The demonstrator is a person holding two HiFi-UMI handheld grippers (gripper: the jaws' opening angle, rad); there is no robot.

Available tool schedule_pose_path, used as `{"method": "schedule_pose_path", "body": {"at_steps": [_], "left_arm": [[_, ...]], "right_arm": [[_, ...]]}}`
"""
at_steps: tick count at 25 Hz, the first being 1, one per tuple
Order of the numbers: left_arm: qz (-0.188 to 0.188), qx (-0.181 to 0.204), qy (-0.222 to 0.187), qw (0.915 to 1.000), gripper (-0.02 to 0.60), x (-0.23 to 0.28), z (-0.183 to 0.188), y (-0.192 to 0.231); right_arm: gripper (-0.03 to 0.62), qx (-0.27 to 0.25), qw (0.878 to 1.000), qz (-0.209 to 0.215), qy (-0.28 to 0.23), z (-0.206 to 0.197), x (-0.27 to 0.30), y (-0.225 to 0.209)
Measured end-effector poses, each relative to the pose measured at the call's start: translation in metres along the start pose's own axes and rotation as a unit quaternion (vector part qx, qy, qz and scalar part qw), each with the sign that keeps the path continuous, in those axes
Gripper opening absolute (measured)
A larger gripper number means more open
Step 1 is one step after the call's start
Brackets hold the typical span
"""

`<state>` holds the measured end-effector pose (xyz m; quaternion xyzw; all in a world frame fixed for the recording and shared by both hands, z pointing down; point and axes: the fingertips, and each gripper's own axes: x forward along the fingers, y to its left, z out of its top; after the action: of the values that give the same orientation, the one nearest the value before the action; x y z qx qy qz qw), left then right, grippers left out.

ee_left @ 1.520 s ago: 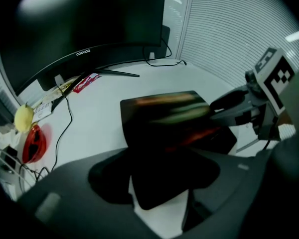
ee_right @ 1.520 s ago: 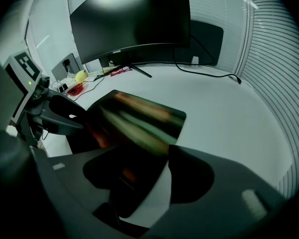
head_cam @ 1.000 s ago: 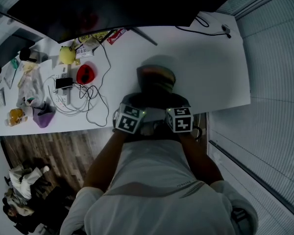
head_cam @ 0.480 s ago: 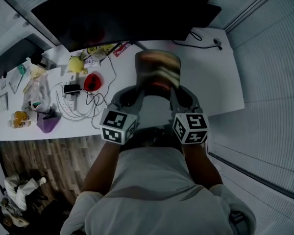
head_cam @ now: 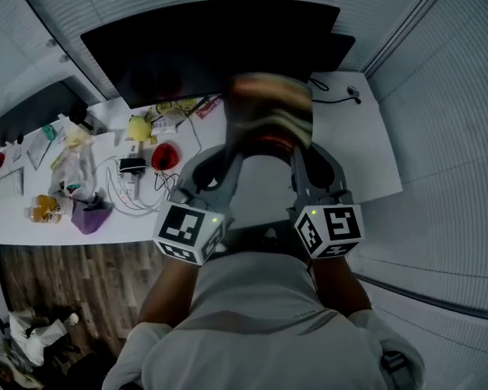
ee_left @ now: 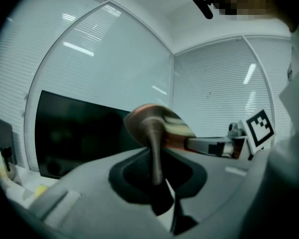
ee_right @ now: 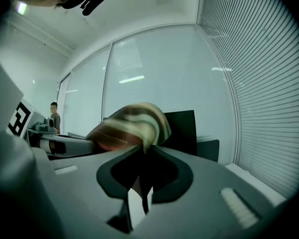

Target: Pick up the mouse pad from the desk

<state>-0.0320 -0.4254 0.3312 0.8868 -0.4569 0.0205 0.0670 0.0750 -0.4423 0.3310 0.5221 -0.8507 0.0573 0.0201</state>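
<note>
The mouse pad (head_cam: 270, 112), striped in brown, cream and red, hangs in the air above the white desk (head_cam: 359, 149), bent and blurred. My left gripper (head_cam: 230, 151) pinches its left edge and my right gripper (head_cam: 299, 151) its right edge. In the left gripper view the pad (ee_left: 157, 126) rises from between the jaws of the left gripper (ee_left: 157, 171) as a thin edge. In the right gripper view the pad (ee_right: 132, 126) curls over the right gripper (ee_right: 142, 171), whose jaws are closing with the pad's edge pressed between them.
A wide dark monitor (head_cam: 211, 47) stands at the desk's back. The desk's left part holds a yellow object (head_cam: 138, 127), a red object (head_cam: 164, 154), tangled cables (head_cam: 134, 187) and a purple thing (head_cam: 89, 215). A person (ee_right: 54, 114) stands far off behind glass.
Both grippers have risen from the desk's front edge with the mouse pad between them. The pad has left the desk and now hangs in front of the monitor.
</note>
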Motion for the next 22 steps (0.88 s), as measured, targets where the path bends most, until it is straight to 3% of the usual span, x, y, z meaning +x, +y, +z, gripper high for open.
{"method": "schedule_pose_path", "body": {"at_steps": [7,22], "left_arm": [[0.005,0.020,-0.029,0.9993,0.053,-0.006,0.034,-0.006],[0.018,0.025,-0.036,0.9989,0.052,-0.004,0.044,-0.006]], "right_arm": [[0.038,-0.014,0.999,0.005,-0.039,0.037,-0.008,0.004],[0.038,-0.015,0.999,0.029,-0.043,0.047,-0.002,0.003]]}}
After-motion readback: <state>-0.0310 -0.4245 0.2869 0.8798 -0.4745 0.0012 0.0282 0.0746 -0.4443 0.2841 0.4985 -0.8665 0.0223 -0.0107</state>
